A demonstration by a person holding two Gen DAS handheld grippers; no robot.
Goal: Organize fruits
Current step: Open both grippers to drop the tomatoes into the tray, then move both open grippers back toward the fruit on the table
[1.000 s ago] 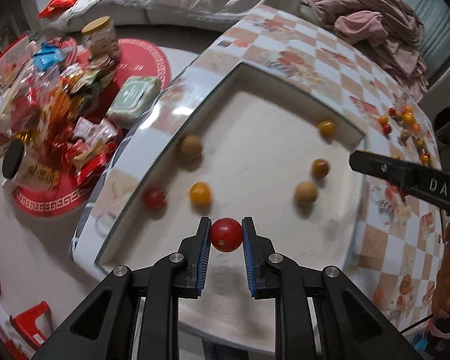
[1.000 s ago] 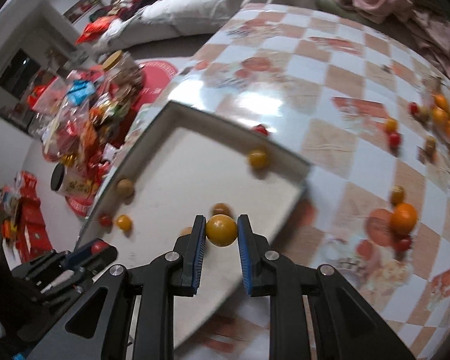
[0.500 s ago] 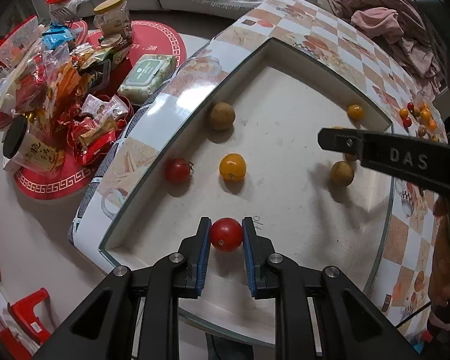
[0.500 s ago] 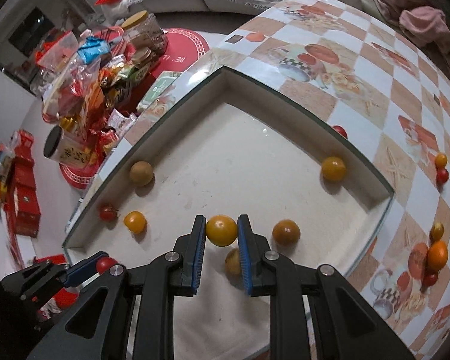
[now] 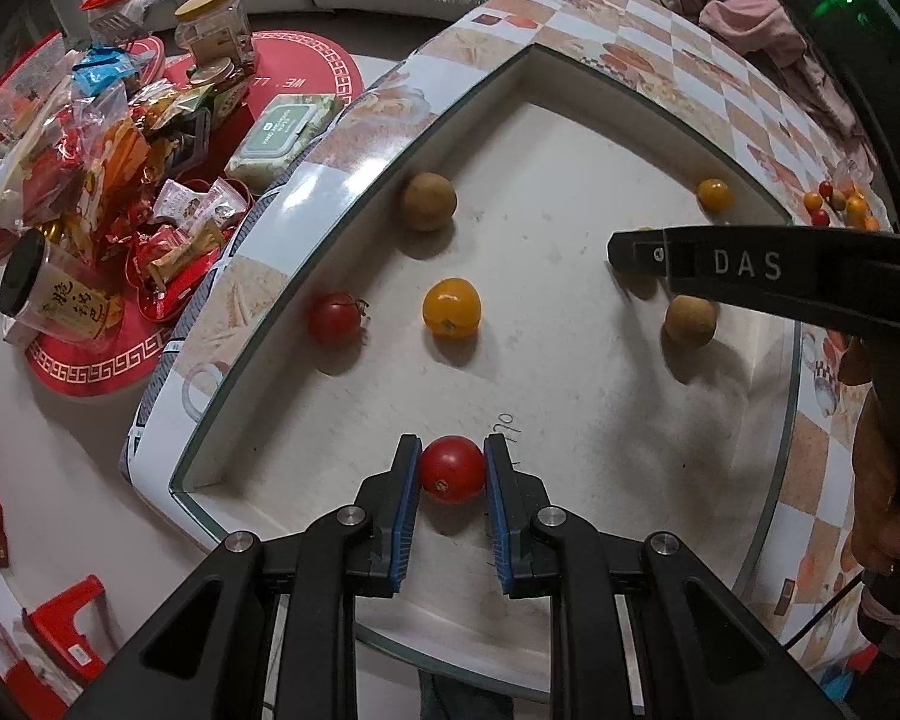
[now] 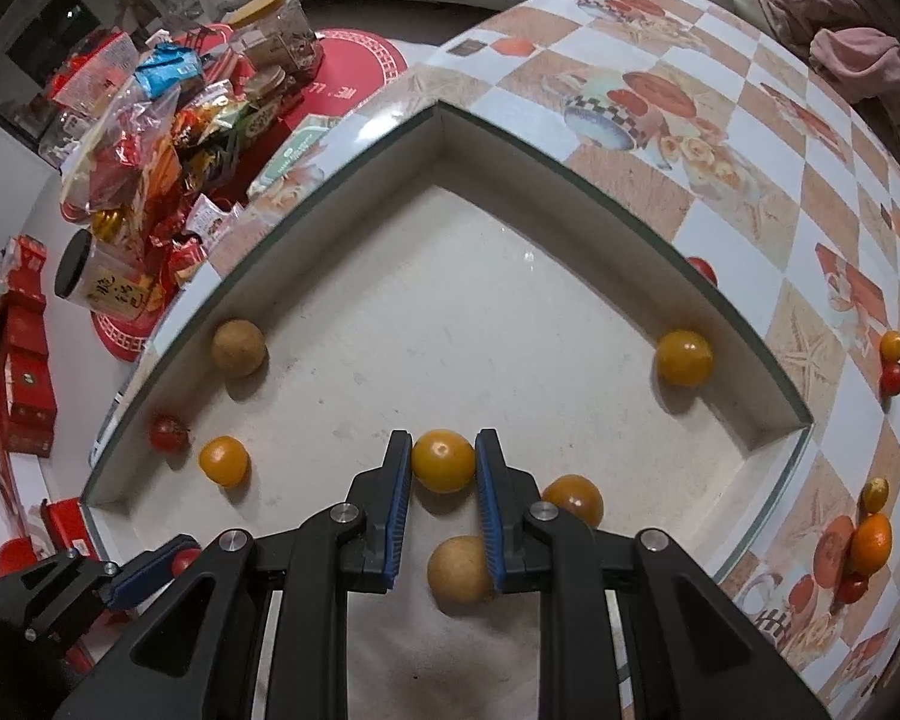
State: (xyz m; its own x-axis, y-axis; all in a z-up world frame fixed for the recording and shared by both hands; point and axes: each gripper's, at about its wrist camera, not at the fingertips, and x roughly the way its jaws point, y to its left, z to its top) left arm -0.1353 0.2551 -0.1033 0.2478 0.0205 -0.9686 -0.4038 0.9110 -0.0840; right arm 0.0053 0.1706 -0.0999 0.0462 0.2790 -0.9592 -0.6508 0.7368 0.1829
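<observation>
Two fruits are pinched in jaws over the tray (image 5: 354, 198). The left gripper (image 5: 452, 468) has its jaws closed on a red tomato (image 5: 452, 468), low over the tray floor near the tray's 6 o'clock edge in the left view. The right gripper (image 6: 444, 459) has its jaws closed on a yellow tomato (image 6: 444, 459), also over the tray floor.

In the left view, a second red tomato (image 5: 334, 317) lies at 10 o'clock from the held one, a yellow-orange fruit (image 5: 451, 307) at 12 o'clock, and a brown fruit (image 5: 428, 201) beyond that, near the tray wall. Another brown fruit (image 5: 690, 319) lies at 2 o'clock, just under the right gripper's dark finger, and a small orange fruit (image 5: 714, 194) sits in the far corner at 1 o'clock.

The tray rests on a checkered desk (image 6: 720, 138). More small fruits (image 6: 870, 540) lie loose on the desk at 3 o'clock in the right view. Snack bags (image 5: 102, 144) and jars cover the floor at 9 o'clock.
</observation>
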